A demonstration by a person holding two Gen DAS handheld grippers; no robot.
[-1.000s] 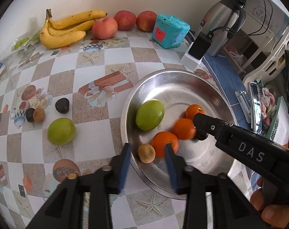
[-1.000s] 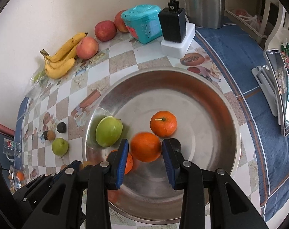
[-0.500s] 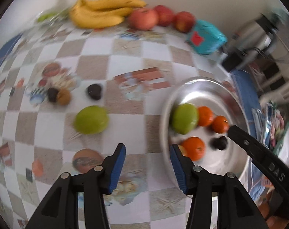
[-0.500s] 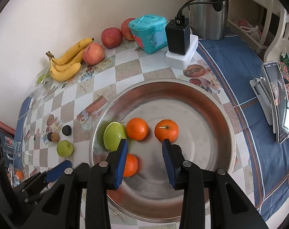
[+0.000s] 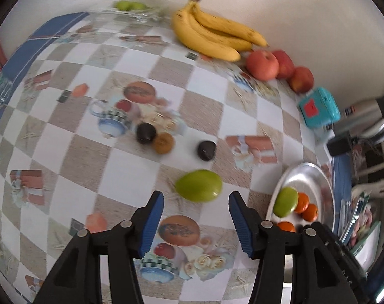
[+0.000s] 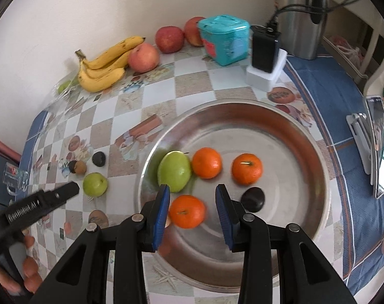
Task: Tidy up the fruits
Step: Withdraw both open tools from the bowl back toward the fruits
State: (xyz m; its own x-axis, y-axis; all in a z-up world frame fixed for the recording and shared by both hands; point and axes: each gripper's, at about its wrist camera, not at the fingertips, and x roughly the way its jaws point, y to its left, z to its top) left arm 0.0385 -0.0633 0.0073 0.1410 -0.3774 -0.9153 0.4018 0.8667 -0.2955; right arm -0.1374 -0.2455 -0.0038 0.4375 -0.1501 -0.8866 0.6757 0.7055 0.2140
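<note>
Now left tongs [image 5: 195, 216] have just been widening, empty, near green fruit [image 5: 199, 185]; right tongs [image 6: 192, 207] released.

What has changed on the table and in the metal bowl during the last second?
The left gripper swung away from the metal bowl to the green fruit on the table; its jaws have just been opening, nothing between them. The right gripper drew back from an orange, which now rests beside the green fruit in the bowl. The bananas and apples stayed.
</note>
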